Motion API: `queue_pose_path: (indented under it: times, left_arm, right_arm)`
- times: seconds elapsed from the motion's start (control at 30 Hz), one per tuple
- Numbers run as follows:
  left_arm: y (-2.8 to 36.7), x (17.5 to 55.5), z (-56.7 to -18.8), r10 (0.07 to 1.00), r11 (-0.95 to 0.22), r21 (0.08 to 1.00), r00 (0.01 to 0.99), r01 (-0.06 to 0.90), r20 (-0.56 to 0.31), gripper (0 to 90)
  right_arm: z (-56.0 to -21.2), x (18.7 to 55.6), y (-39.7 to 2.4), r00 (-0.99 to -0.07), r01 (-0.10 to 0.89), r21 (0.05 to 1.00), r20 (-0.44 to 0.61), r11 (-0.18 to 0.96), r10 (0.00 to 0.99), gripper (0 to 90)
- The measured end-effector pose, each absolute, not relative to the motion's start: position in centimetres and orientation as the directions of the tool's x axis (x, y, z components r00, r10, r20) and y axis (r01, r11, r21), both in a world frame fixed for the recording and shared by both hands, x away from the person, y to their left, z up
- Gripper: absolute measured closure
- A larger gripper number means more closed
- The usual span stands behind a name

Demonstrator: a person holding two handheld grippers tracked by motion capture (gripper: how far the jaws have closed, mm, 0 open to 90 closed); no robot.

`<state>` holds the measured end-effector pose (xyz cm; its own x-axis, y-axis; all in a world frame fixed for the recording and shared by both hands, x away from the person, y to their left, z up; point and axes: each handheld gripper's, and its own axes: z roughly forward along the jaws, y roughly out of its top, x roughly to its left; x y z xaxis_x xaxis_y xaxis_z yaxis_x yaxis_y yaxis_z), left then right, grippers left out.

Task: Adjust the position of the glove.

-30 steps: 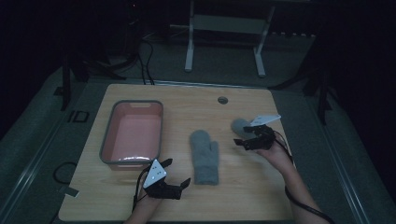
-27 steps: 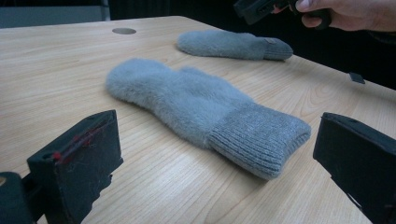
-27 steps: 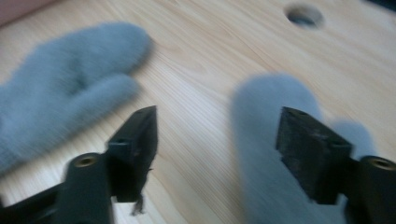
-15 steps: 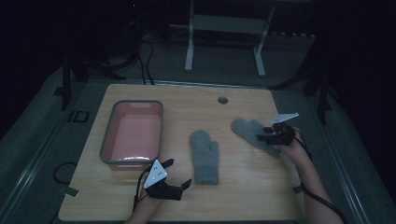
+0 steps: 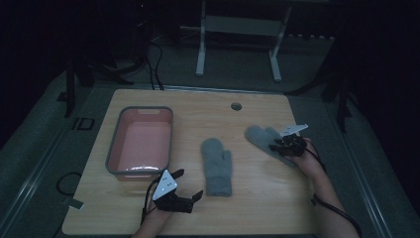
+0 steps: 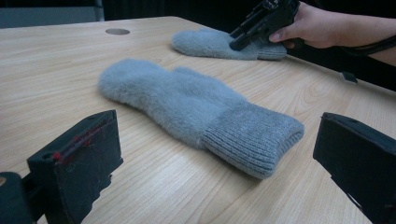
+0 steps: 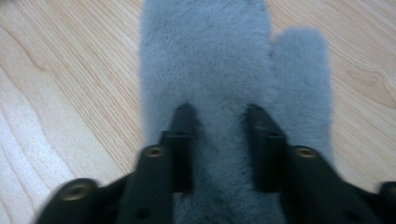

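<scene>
Presently the far grey mitten (image 5: 263,139) lies flat on the bench (image 5: 257,208) at its right side, fingertip end toward the middle and cuff toward your right hand, long axis on a diagonal. Your right hand-held gripper (image 5: 277,147) is down on it from the cuff side. In the right gripper view the two black jaws sit sunk in the pile of that mitten (image 7: 219,70), pointing along its length, with a fold of fleece between them and the thumb lobe off to one side. The jaws have just been closing; they are drawn in on the fabric, and I judge the pinch made or all but made, though blur hides the contact.

A second grey mitten (image 5: 217,166) lies mid-bench, cuff toward you, well apart from the first. Your left hand-held gripper (image 5: 187,184) rests near the bench's front edge, jaws spread wide with nothing between them; the left gripper view looks across that mitten's ribbed cuff (image 6: 252,140). The left hand is the nearer one to it.

Beyond, the pink tub (image 5: 115,163) with a grey rim stands at left, holding nothing.
</scene>
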<state>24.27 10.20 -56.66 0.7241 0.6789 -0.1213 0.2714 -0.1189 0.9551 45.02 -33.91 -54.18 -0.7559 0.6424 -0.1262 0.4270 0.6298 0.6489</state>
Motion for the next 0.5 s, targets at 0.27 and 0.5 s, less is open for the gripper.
queue_pose_path:
  times: [0.27,0.5]
  left_arm:
    - [10.1,24.3,-56.7,0.680,-0.117,0.955,0.723,0.271,-0.122,1.2]
    - [10.1,24.4,-56.6,0.677,-0.116,0.957,0.726,0.267,-0.121,1.2]
  right_arm:
    - [-53.7,44.3,-33.5,-0.655,0.518,0.680,-0.076,0.519,0.752,84.7]
    - [-52.6,42.5,-33.3,-0.544,0.568,0.712,-0.050,0.412,0.838,85.6]
